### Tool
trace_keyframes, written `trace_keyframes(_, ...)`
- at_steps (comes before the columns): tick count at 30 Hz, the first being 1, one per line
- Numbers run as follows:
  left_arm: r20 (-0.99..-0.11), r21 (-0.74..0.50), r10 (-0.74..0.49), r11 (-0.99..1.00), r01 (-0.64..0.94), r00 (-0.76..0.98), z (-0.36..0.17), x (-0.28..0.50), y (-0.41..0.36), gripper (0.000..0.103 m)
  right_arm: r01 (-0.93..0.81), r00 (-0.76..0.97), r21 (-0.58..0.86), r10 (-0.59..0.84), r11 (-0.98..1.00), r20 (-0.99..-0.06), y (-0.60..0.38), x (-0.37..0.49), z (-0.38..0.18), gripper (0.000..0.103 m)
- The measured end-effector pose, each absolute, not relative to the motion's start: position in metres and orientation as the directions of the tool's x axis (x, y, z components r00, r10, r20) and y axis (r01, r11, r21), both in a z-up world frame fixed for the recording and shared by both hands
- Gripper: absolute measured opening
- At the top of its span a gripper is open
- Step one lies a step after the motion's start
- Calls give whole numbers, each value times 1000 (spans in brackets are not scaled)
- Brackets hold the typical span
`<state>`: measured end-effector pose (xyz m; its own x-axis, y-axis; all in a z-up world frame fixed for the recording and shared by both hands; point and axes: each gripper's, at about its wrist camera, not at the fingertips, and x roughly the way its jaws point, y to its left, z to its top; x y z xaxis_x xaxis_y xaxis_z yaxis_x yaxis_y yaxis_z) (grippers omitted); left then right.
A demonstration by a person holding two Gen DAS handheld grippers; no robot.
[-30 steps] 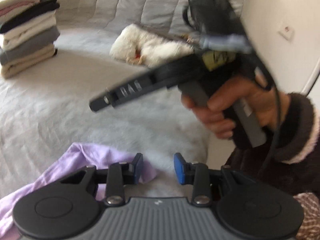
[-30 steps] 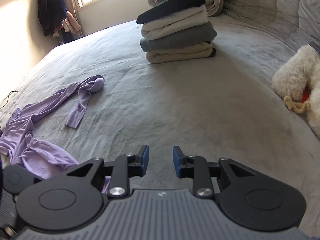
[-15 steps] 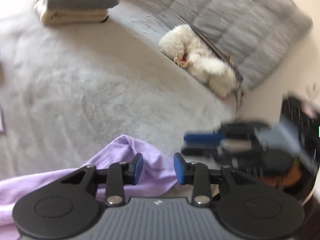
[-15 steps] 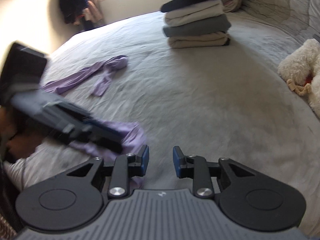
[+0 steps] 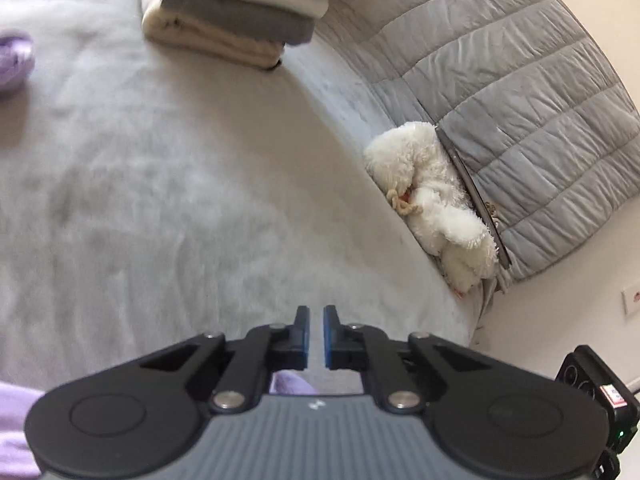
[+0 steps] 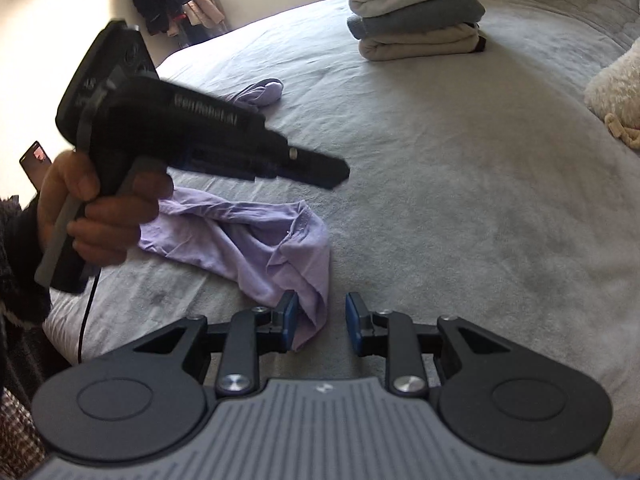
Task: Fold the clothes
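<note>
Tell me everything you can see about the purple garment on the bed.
The purple garment is a thin, soft-looking lilac piece lying crumpled and unfolded on the grey bed cover, near its front edge. A long part trails away to a bunched end farther back. Its nearest corner hangs between the open fingers of the right gripper, against the left pad. The left gripper hovers above it, shut, holding nothing.
</note>
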<state>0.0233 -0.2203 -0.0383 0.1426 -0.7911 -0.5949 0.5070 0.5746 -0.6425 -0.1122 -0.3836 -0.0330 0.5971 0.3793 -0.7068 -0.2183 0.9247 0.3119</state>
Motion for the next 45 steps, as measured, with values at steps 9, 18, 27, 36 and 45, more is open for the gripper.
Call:
trace_keyframes(9,-718,-602,-695,598,529,-33,-35,16,-204,36,-260,588,276,378,925,-715,-376,-110,-30,30)
trace_keyframes(18,-680,-653,-733,603,458,-4,-52,16,-222,27,-267,559,279,384,922,-735,-376,-115,-36,32)
trace_keyframes(27,-611,-676,-781,599,430,127,-36,21,-219,28,-256,562,290,386,922,-731,-379,-116,-36,32)
trace_keyframes(36,-728,-425,-662,639,641,178,-31,18,-224,39,-222,569,318,387,922,-725,-384,-115,-35,29)
trace_keyframes(45,-748,-375,-652,574,728,129,-36,16,-242,38,-323,567,230,382,918,-730,-371,-122,-33,29)
